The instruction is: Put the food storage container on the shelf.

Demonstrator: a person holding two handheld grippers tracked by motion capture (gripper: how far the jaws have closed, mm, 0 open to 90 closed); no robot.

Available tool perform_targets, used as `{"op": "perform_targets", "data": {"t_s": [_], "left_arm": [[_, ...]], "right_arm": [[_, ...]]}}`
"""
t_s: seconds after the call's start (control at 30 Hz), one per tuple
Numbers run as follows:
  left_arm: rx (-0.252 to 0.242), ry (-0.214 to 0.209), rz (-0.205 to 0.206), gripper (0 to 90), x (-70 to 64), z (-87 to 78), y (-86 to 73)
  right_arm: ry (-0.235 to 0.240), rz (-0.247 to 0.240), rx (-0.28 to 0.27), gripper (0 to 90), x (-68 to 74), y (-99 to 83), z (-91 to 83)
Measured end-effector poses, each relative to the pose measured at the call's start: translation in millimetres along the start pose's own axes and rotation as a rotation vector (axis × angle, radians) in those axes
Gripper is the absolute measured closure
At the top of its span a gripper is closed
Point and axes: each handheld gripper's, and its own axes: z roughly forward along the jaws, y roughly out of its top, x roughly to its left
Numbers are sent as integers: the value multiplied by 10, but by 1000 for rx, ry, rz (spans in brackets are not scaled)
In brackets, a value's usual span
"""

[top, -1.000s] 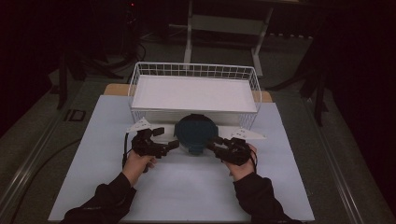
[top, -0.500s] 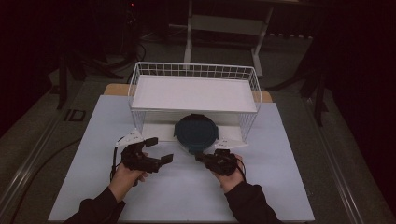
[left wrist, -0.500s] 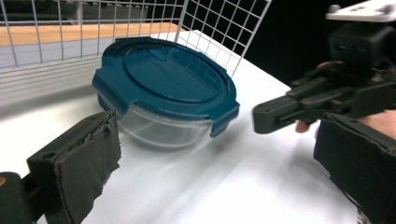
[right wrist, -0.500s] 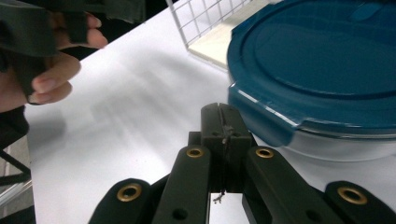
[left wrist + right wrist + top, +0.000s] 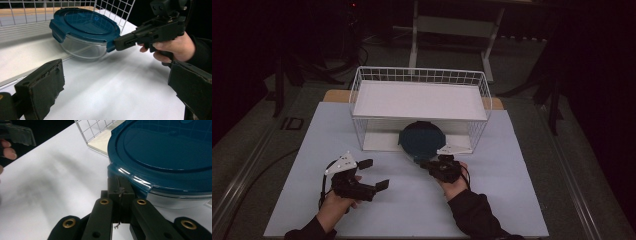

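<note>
High view: a white wire basket [image 5: 362, 100] stands at the far middle of the bench [image 5: 522, 175], with a white shelf board across its top. A round glass container [image 5: 422, 142] with a dark blue lid sits at the basket's near edge, half under the board and half out on the bench. The right gripper [image 5: 432, 165] lies just in front of the container, its tip at the container's near rim. The left gripper [image 5: 374, 174] rests well to the left, apart from the container, with its fingers spread wide and nothing between them. Bare bench lies open to the left, to the right and toward the person.

Left gripper view: the two padded fingers [image 5: 42, 85] stand far apart at the lower corners, empty. Beyond them the container [image 5: 82, 47] shows a clear bowl under the blue lid [image 5: 85, 23], resting on the bench beside the basket wire [image 5: 112, 10]. The right gripper [image 5: 122, 43] comes in from the right with its tip against a lid clip. A broad strip of clear white surface separates the left fingers from the bowl.

Right gripper view: the fingers [image 5: 115, 188] are pressed together, flat face to face, and butt against the lid edge [image 5: 140, 182] at its clip. I cannot tell whether they pinch the clip tab or merely touch it. The basket corner [image 5: 92, 132] stands just left of the container, with open bench beyond it.
</note>
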Motion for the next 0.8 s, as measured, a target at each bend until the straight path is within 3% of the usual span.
{"op": "perform_targets", "data": {"t_s": [0.2, 0.37, 0.8], "left_arm": [[-7, 6, 7, 8, 0, -7, -21], [-9, 12, -3, 8, 27, 5, -33], [1, 9, 22, 8, 9, 48, -59]], "right_arm": [[-18, -6, 13, 900, -54, 21, 59], [-41, 8, 4, 900, -107, 54, 92], [-104, 15, -18, 900, -256, 194, 227]]}}
